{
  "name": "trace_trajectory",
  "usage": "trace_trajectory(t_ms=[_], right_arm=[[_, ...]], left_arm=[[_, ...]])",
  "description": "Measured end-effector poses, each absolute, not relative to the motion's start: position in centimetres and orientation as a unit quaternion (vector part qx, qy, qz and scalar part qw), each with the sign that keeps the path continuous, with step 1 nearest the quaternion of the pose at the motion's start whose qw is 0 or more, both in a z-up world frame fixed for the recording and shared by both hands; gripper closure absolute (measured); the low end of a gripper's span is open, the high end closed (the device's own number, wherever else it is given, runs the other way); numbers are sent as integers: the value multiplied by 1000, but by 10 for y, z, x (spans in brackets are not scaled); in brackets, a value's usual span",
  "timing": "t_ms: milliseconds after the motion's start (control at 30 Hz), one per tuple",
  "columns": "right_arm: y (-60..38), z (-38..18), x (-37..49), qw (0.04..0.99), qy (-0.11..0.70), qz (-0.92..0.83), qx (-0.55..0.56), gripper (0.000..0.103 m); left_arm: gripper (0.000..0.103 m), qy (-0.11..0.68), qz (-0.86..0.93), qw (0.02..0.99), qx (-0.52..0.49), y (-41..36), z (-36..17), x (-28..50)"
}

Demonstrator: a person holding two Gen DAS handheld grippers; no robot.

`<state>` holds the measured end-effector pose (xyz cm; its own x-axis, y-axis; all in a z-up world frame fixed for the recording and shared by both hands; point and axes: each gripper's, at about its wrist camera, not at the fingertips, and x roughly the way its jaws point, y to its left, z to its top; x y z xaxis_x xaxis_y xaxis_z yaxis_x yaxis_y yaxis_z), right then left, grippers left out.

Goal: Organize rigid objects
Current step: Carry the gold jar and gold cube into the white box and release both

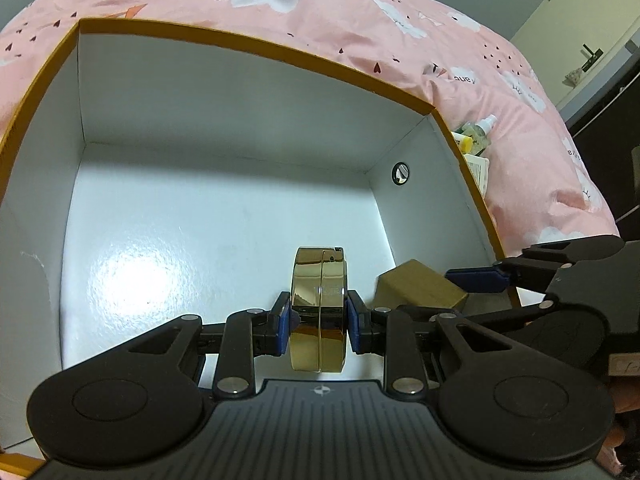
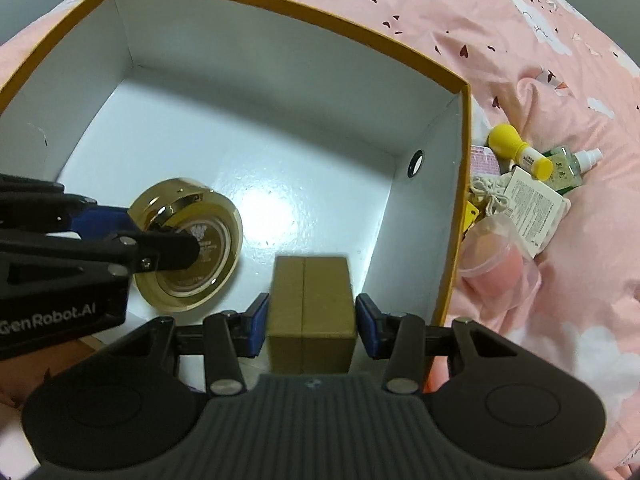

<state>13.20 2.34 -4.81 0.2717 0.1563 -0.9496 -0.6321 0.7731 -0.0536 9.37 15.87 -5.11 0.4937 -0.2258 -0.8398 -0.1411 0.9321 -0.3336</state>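
A large open box (image 1: pixel 256 46) with an orange rim and white inside sits on a pink quilt; it also shows in the right wrist view (image 2: pixel 464 128). My left gripper (image 1: pixel 319 322) is shut on a round gold tin (image 1: pixel 319 308), held on edge inside the box near its floor; the tin also shows in the right wrist view (image 2: pixel 192 240). My right gripper (image 2: pixel 311 326) is shut on a small brown cardboard box (image 2: pixel 310 308), held inside the box at its right wall; the cardboard box also shows in the left wrist view (image 1: pixel 420 286).
Outside the box's right wall lies a heap of small items on the quilt (image 2: pixel 540 60): a yellow bottle (image 2: pixel 520 152), a clear spray bottle (image 2: pixel 576 164), a white carton (image 2: pixel 532 204) and a pink plastic case (image 2: pixel 500 260). A round hole (image 2: pixel 415 163) pierces the right wall.
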Motion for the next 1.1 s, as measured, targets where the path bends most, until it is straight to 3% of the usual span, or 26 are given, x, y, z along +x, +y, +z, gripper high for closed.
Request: trace_trajectory(t_ms=[367, 433, 500, 600, 700, 1100], right_arm=[[10, -30, 132, 769, 529, 284, -220, 57], [4, -24, 135, 765, 535, 292, -206, 62], [-3, -20, 137, 757, 546, 306, -187, 79], [-3, -22, 138, 741, 558, 322, -188, 93], [-3, -32, 137, 704, 597, 334, -191, 99], [-20, -7, 133, 749, 553, 327, -165, 93]], left_arm=[[72, 512, -29, 835, -201, 155, -55, 92], [72, 514, -30, 833, -203, 153, -56, 93], [72, 517, -35, 830, -206, 151, -57, 94], [72, 518, -36, 829, -206, 148, -59, 95], [72, 519, -36, 829, -205, 147, -58, 94], [72, 541, -32, 817, -196, 134, -62, 101]])
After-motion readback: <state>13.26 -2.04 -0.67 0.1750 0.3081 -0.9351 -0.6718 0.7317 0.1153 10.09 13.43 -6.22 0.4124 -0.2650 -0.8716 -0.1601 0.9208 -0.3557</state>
